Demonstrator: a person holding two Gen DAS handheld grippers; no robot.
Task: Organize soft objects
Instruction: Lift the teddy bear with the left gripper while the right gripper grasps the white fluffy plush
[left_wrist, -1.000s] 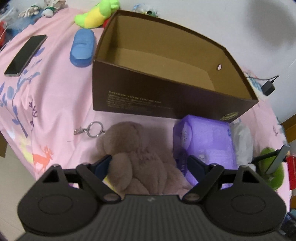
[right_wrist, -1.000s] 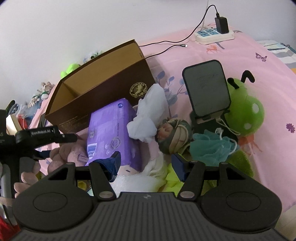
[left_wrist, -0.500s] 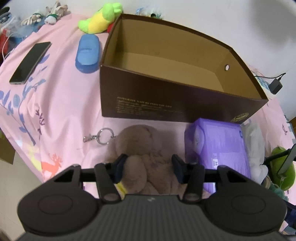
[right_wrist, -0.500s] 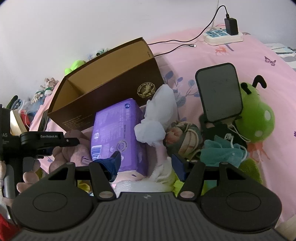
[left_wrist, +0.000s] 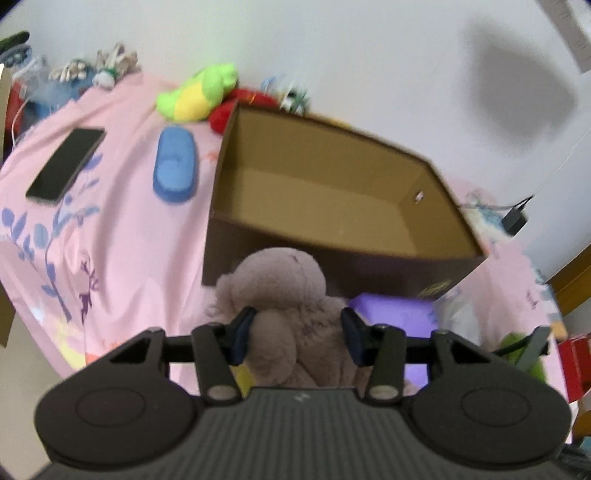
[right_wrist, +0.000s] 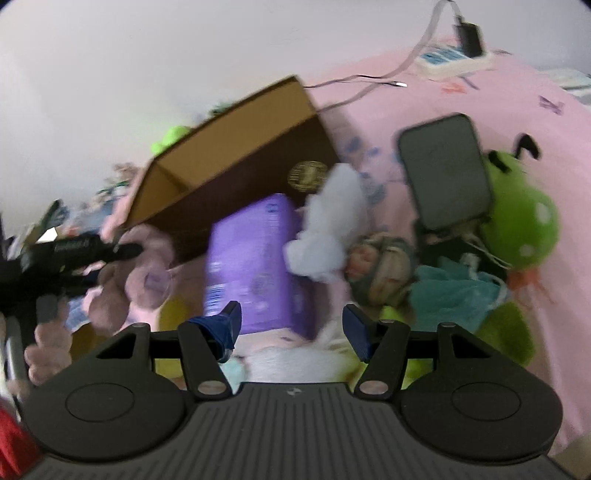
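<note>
Plush bear (left_wrist: 284, 295) pinched in the left gripper (left_wrist: 297, 334), low centre of the left view.
Fingers (left_wrist: 242, 332) have just been closing and now press its fluffy grey-brown body, in front of one open brown box (left_wrist: 369, 266) on the pink bed (left_wrist: 122, 229). Only the left view shows one phone (left_wrist: 64, 164) and one blue case (left_wrist: 175, 168); only the right shows one green toy (right_wrist: 521, 218). Right gripper (right_wrist: 291, 325) seems, through blur, to stand apart, holding nothing, over one purple pack (right_wrist: 255, 258).
</note>
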